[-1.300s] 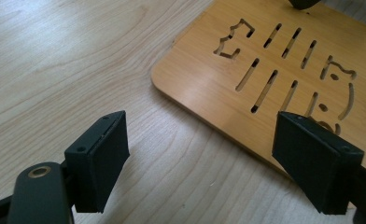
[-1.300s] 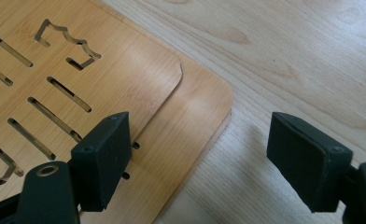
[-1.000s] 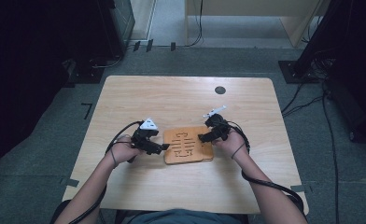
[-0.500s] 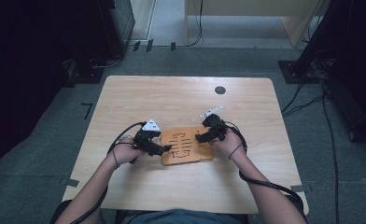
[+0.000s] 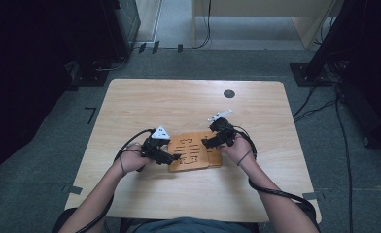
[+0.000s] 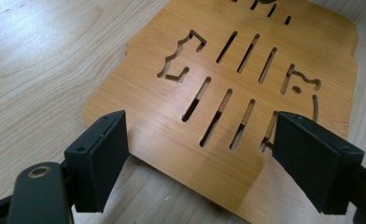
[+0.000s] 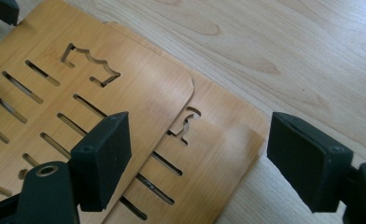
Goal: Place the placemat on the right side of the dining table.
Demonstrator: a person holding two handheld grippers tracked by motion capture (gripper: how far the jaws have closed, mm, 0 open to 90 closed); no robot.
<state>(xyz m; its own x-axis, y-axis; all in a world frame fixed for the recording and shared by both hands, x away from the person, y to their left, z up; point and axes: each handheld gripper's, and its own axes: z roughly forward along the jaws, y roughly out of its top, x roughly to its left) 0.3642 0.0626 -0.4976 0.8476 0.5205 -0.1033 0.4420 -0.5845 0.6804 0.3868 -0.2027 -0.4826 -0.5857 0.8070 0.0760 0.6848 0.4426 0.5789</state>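
Two bamboo trivets stacked near the middle of the wooden table, a touch toward 6 o'clock. Upper trivet sitting on the lower trivet, but skewed, so the lower one pokes out at the 3 o'clock side in the right gripper view. Same slot-and-animal cutouts on both, as far as can be told.

Left gripper parked at the 9 o'clock edge of the stack, jaws spread wide, nothing pinched. In the left gripper view, pads straddling the near edge of the top trivet, not pressing on it. Right gripper hovering at about the 2 o'clock corner of the stack, jaws also standing well apart, both pads clear of the wood. No grip on either side, then.

Progress-wise: looks like early days. Probably about separating the pair or squaring them up, hard to say which. Either way nothing lifted, nothing slid apart, both boards flat on the table and overlapping. Left to do, by my read: close one gripper on an edge, pin or grab the other board, then pull apart or nudge into line. Thin flat boards lying flush, so getting a pad under an edge could be fiddly. The overhanging strip of the lower one seems the easiest bite.
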